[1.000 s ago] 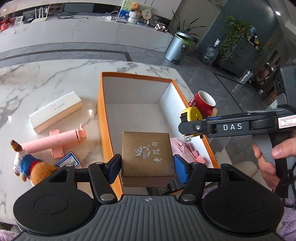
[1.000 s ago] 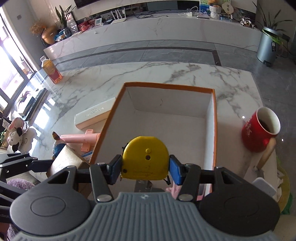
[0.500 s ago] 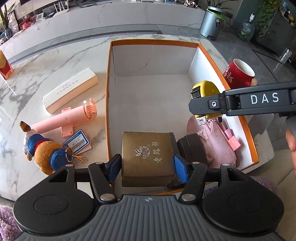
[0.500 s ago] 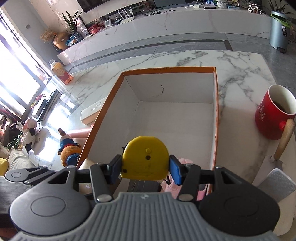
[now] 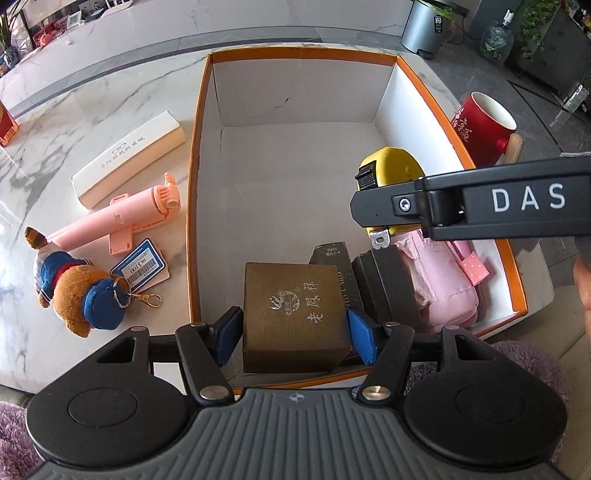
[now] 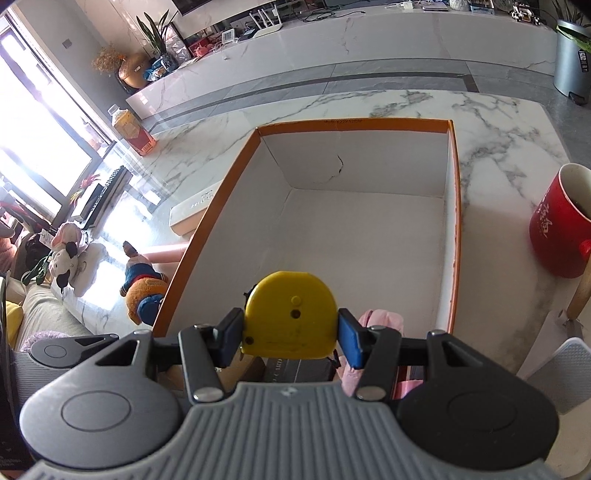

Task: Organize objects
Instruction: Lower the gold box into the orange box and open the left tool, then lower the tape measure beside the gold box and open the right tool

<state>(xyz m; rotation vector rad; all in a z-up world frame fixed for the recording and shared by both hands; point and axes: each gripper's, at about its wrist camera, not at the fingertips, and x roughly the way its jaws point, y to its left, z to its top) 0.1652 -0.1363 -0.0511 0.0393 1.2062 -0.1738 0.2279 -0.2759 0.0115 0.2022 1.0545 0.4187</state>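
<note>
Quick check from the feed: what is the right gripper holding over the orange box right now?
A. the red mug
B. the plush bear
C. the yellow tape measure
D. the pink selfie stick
C: the right gripper has its pads clamped on the yellow tape measure, above the orange box.

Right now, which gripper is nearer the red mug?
Right. The right gripper, clamping the yellow tape measure, hangs over the box's right side, next to the red mug. The left gripper, holding the brown gift box, sits at the box's near left corner.

Home living room, marble table (image 6: 498,122), sofa (image 6: 40,317), potted plant (image 6: 155,29), long marble console (image 6: 369,37)
</note>
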